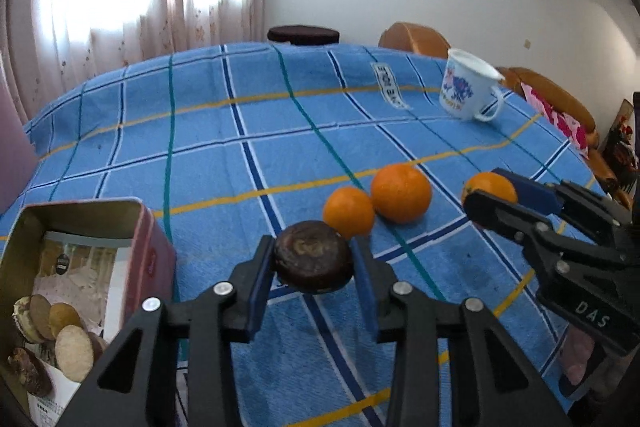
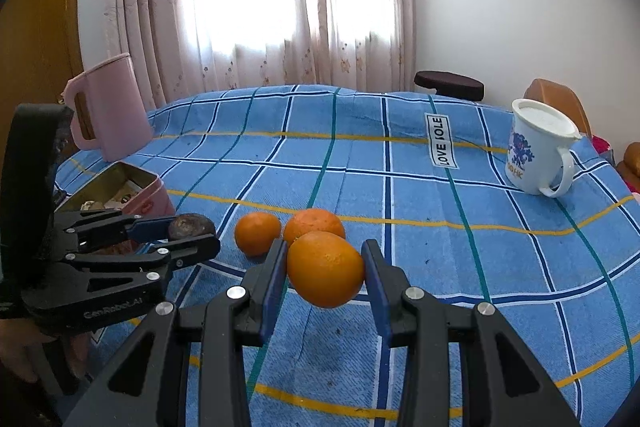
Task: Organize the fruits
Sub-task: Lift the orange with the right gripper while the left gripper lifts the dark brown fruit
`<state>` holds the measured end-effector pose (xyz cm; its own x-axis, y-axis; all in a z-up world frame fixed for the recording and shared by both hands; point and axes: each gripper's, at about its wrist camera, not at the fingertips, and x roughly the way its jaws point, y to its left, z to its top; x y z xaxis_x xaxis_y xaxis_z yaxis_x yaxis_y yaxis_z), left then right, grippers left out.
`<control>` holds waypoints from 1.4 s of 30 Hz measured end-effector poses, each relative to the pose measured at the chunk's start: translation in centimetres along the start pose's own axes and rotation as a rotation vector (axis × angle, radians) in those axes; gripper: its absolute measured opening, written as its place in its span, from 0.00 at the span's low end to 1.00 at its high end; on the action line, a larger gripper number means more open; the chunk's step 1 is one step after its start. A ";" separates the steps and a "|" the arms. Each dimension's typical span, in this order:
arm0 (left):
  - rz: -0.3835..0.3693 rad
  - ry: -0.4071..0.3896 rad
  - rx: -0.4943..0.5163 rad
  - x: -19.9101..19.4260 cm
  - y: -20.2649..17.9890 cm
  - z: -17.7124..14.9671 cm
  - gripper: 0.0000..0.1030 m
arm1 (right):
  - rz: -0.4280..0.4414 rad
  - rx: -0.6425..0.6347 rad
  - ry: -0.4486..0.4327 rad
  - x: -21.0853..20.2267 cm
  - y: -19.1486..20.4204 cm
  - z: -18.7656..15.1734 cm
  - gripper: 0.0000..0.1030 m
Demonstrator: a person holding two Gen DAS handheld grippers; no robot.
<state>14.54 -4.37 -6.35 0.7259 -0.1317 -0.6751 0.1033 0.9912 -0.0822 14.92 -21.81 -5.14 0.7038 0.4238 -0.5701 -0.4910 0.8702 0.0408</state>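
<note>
Between the blue pads of the right gripper [image 2: 325, 269] sits an orange [image 2: 325, 269], pinched at its widest girth and seemingly clear of the cloth, low in the centre of the right wrist view. It looks firm, fairly heavy for its size, with a waxy, dimpled skin that could slide if pinched off-centre; a hold across the equator, as now, seems the safest, with only modest squeeze so the peel does not bruise.

At about 11 o'clock from it lie two more oranges [image 2: 314, 223], touching each other on the blue checked tablecloth [image 2: 400, 195].

Over at 9 o'clock, the left gripper [image 1: 313, 257] is clamped on a dark brown round fruit [image 1: 313, 257], flat-topped and wrinkled, perhaps dried or overripe. Its jaws have just about finished closing, and both pads press its sides. That one probably handles lighter and softer, so a gentle grip at the rim suits it.

Just beyond, at 10 o'clock, stands an open pink tin [image 1: 154, 251] holding flat round pieces, which may be where things go, though that cannot be told.

Farther out, a pink jug [image 2: 114, 107] stands at 10 o'clock and a white flowered mug [image 2: 538, 151] at 2 o'clock, well apart from the fruit.
</note>
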 end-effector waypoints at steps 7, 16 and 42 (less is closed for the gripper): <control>0.016 -0.080 0.021 -1.6 -0.5 -0.2 0.39 | 0.013 -0.023 -0.047 -0.9 0.5 0.0 0.39; 0.047 -0.137 0.046 -2.6 -1.3 -0.4 0.39 | 0.025 -0.043 -0.101 -1.8 0.9 -0.1 0.39; 0.089 -0.270 0.038 -5.4 -1.6 -1.5 0.39 | 0.033 -0.080 -0.241 -4.4 1.4 -0.7 0.39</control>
<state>9.47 -5.20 -3.68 0.8877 -0.0470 -0.4580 0.0527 0.9986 -0.0004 10.81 -22.58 -3.14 0.7840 0.5077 -0.3572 -0.5482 0.8362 -0.0148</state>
